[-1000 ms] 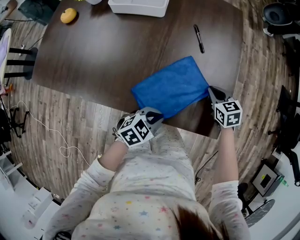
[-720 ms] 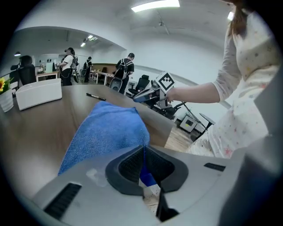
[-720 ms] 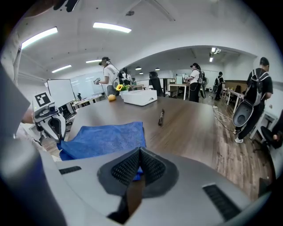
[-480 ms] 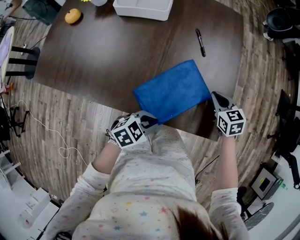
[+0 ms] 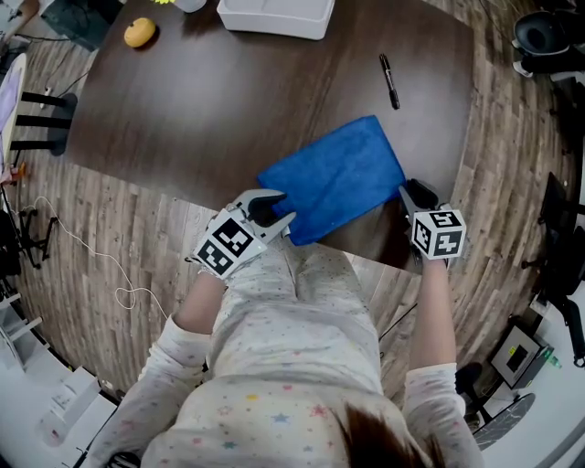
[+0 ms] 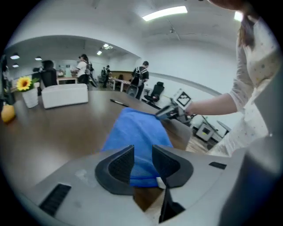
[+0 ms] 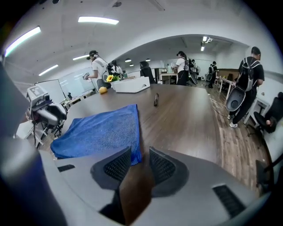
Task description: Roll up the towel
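Observation:
A folded blue towel lies askew at the near edge of the dark table. My left gripper is at its near left corner. In the left gripper view the jaws have just been opening, and the left gripper now stands open with the towel's striped end in the gap, the pads not pressing on it. My right gripper sits at the towel's right corner. The right gripper is open with only bare table in its gap, and the towel lies just ahead of its left finger.
A black pen lies beyond the towel. A white tray and an orange fruit are at the table's far side. The table's near edge runs right under both grippers. People and office chairs are in the background of the gripper views.
The left gripper has swung left and up beside the towel's near corner, and its jaws have opened. The right gripper has edged in towards the right corner. The towel has barely shifted.

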